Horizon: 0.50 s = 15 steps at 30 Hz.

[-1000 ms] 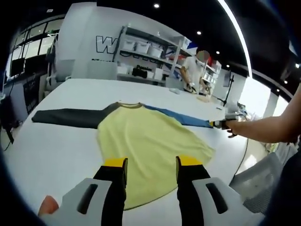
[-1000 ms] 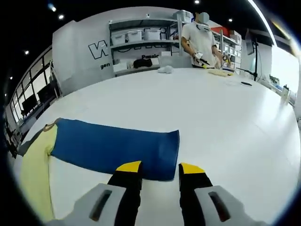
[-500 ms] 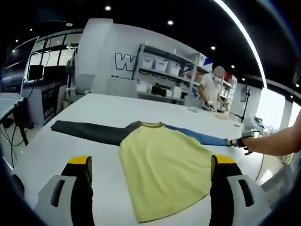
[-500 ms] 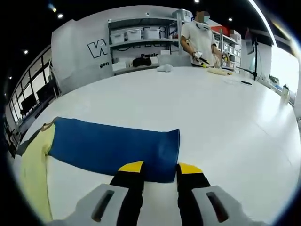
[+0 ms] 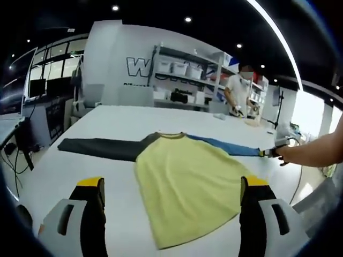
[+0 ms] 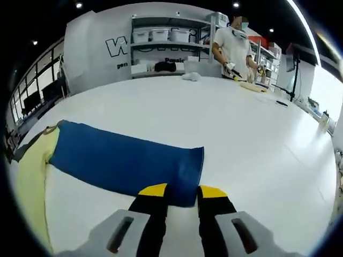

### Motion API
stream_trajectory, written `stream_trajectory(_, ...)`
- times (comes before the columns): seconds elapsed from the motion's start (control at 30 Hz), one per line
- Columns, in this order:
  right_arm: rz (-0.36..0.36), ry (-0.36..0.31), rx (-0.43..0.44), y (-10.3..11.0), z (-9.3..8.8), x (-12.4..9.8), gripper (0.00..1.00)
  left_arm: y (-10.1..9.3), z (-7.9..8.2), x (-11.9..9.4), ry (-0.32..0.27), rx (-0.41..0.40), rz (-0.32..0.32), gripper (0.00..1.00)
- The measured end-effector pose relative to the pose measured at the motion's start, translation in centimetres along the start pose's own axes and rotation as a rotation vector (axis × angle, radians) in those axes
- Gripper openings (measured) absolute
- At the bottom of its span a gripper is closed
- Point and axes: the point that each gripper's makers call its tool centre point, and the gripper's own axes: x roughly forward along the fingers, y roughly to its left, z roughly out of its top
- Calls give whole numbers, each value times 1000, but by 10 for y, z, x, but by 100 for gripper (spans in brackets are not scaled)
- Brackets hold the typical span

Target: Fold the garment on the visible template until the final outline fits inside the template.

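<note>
From my left gripper [image 5: 171, 184] view I've got the shirt [image 5: 185, 171] spread flat on the white table [image 5: 107, 115], yellow body toward me, collar on the far side, dark grey sleeve [image 5: 99, 149] stretched out to the left and blue sleeve [image 5: 225, 147] out to the right. My left claw's jaws stand wide apart w/ nothing between them, hanging above the table at the near hem of the shirt, one jaw each side of the yellow body. At the far end of the blue sleeve I can see my right hand [image 5: 281, 155] w/ the right gripper at the cuff. In the right gripper [image 6: 182, 191] view the blue sleeve [image 6: 123, 160] lies flat across the table [image 6: 241, 139], cuff end nearest me, yellow body [image 6: 32, 176] at the left edge. Right jaws are close together, tips right at the cuff edge; can't tell if they're actually pinching the cloth or just over it. No template outline I can make out on the table. Background: shelves [image 6: 171, 40] w/ bins, and a person [image 6: 233, 48] in a white top working at the table's far end.
</note>
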Motion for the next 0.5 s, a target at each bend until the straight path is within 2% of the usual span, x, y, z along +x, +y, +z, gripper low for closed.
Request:
stream_trajectory(0.27, 2, -3, -22, 4, 1, 2, 9, -1, -2, 0, 10, 2, -6, 99)
stream_trajectory(0.37, 6, 4, -29, 3, 1, 2, 1, -2, -3, 0, 14, 2, -11, 99)
stream_trajectory(0.5, 7, -15, -25, 3, 5, 1, 0, -3, -4, 1, 20, 7, -17, 99)
